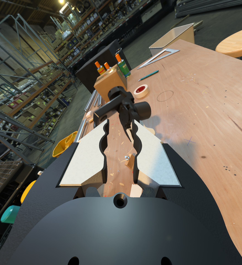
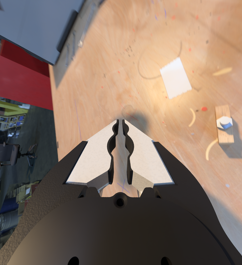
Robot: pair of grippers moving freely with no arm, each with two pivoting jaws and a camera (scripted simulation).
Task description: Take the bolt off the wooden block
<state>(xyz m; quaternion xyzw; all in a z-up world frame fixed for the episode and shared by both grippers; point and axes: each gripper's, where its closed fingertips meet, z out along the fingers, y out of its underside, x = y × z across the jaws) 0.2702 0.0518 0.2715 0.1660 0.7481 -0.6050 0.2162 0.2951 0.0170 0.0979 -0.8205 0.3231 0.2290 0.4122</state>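
Note:
A small wooden block (image 1: 130,162) lies on the wooden table (image 1: 203,114) with a silver hex bolt (image 1: 126,157) standing in its top. In the left wrist view it shows in the gap between my left gripper's fingers, partly hidden by the right finger. My left gripper (image 1: 120,121) is open and empty above it. My right gripper (image 1: 129,136) hangs beyond the block, pointing down at the table. In the right wrist view the right gripper (image 2: 120,120) is shut and empty, with the block (image 2: 225,137) and bolt (image 2: 224,121) well off to its right.
A cardboard box (image 1: 110,83), spray cans (image 1: 123,67), tape roll (image 1: 141,90), pen (image 1: 148,75), metal square (image 1: 159,57) and metal rails (image 1: 91,100) lie at the far end. A white square (image 2: 175,79) lies on the table. The table edge (image 2: 53,114) runs left of the right gripper.

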